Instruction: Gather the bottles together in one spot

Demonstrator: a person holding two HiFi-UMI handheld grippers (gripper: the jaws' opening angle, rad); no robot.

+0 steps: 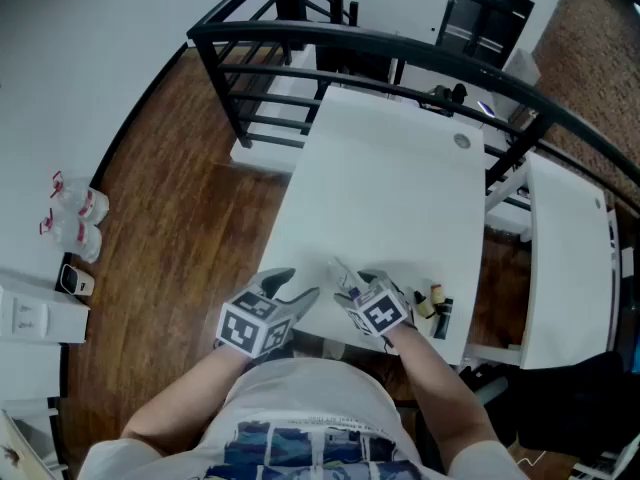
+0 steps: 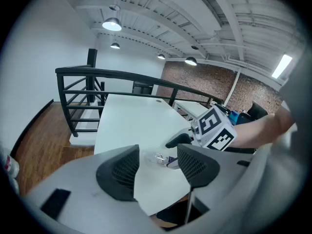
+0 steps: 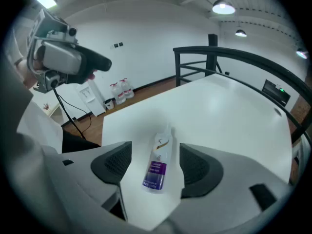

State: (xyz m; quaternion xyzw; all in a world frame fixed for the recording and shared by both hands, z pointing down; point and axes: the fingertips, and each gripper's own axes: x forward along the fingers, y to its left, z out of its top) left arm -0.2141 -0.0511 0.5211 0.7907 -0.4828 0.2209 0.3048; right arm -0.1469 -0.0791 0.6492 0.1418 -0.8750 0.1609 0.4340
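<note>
Before you lies a white worktop (image 1: 400,188) with a round grey grommet (image 1: 461,141) near its far right corner. A black railing (image 1: 400,43) curves around its far side. To your left, wooden floor (image 1: 180,188) runs to the wall, where two clear jugs (image 1: 82,208) with red tops stand. A second white table (image 1: 565,258) sits to your right.

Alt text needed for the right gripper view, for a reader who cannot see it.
A clear bottle with a purple label lies on its side on the white table, untouched between the open jaws of the right claw. The left claw hangs in the air at upper left.
</note>
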